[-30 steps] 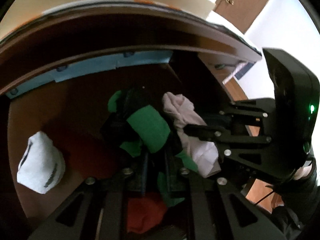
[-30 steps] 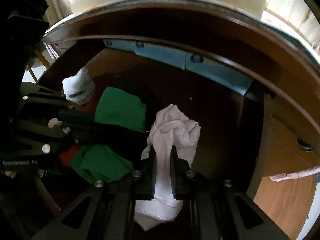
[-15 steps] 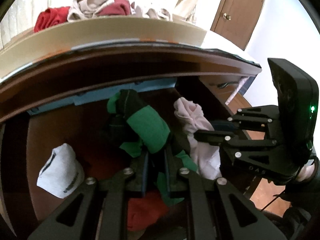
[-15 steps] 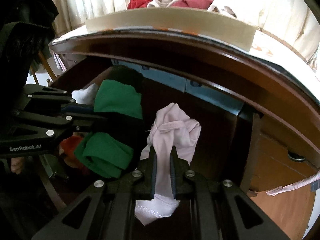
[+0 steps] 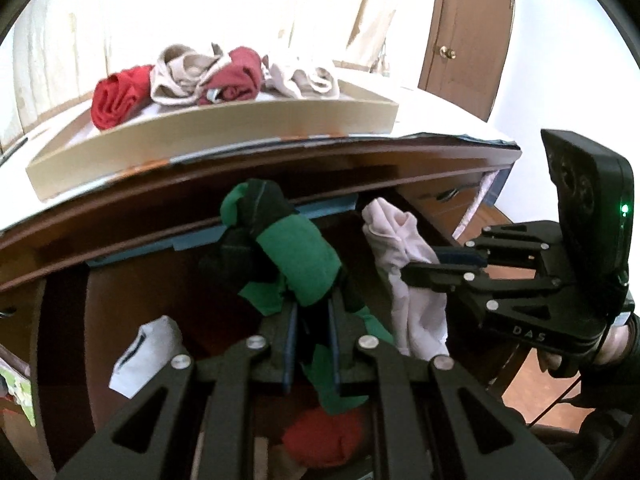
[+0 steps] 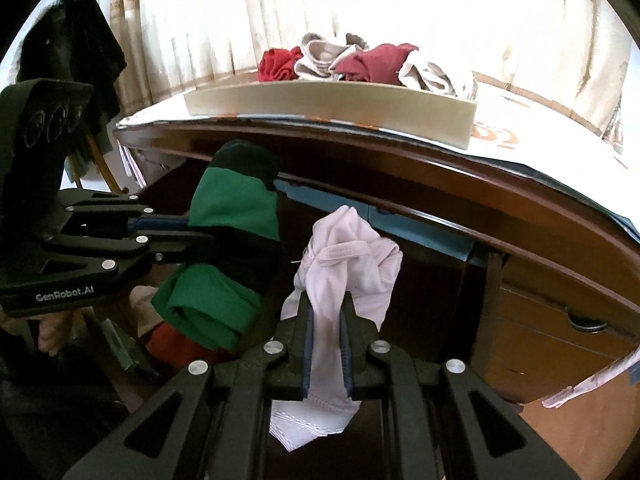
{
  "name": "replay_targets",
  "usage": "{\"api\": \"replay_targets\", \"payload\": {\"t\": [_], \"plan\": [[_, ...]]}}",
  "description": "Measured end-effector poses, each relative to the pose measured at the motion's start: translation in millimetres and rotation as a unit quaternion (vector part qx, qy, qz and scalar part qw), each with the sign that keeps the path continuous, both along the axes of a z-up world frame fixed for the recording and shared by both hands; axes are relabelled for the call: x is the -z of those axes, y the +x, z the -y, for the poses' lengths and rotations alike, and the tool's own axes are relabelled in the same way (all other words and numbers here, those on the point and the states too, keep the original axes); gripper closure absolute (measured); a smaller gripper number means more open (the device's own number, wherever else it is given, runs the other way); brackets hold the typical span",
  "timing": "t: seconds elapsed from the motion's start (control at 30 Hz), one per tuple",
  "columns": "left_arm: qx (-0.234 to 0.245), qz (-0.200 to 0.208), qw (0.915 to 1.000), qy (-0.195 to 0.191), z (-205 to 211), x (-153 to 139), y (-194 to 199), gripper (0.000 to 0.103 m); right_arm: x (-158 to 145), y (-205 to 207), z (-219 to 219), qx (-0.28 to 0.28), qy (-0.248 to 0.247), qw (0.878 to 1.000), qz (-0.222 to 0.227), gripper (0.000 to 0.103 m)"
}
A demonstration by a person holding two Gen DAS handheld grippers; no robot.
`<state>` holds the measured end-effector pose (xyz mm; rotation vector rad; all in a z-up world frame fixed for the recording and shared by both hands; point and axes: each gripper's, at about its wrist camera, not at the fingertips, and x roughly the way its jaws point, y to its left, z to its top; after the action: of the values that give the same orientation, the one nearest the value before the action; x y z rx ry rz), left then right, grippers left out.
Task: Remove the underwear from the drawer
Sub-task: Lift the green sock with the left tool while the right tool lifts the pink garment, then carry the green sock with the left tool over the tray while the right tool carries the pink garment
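A: Item one, what do we hold in the left gripper (image 5: 312, 328)?

B: The green and black underwear (image 5: 296, 256), clamped between its narrow jaws, raised above the open drawer (image 5: 160, 292).

A: Item two, the right gripper (image 6: 326, 344)?

B: Closed on the pale pink underwear (image 6: 348, 264), also lifted over the drawer, just beside the green piece.

A: What do we list inside the drawer?

B: A white rolled garment (image 5: 146, 356) at its left, and a red garment (image 5: 328, 436) at its front, below our left gripper.

A: And above the drawer?

B: On the surface (image 6: 520, 152), a cardboard tray (image 5: 224, 136) with red and beige garments (image 5: 208, 76) heaped in it.
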<state>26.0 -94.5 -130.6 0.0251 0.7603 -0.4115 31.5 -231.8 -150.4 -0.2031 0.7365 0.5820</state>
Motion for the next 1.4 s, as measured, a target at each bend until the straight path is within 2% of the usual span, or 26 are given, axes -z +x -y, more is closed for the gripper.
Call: {"api": "replay_targets", "payload": {"t": [0.23,0.67,1.4], "plan": [[-0.009,0.028,0.9995,0.008,1.6,-4.9,-0.4,0.092,-3.7,-7.0,-1.2,-0.003,0.021,1.000,0.018,0.090],[-0.027,0.086,0.9958,0.010,-6.6,-24.4,-14.7,0.093,-43.6,-33.4,-4.8,-0.019,0.054,0.994,0.091,0.090],[-0.058,0.188,0.9804,0.007,-24.5,-60.7,-38.4,0.093,-87.6,-62.1,-1.7,-0.023,0.098,0.980,0.171,0.090]]}}
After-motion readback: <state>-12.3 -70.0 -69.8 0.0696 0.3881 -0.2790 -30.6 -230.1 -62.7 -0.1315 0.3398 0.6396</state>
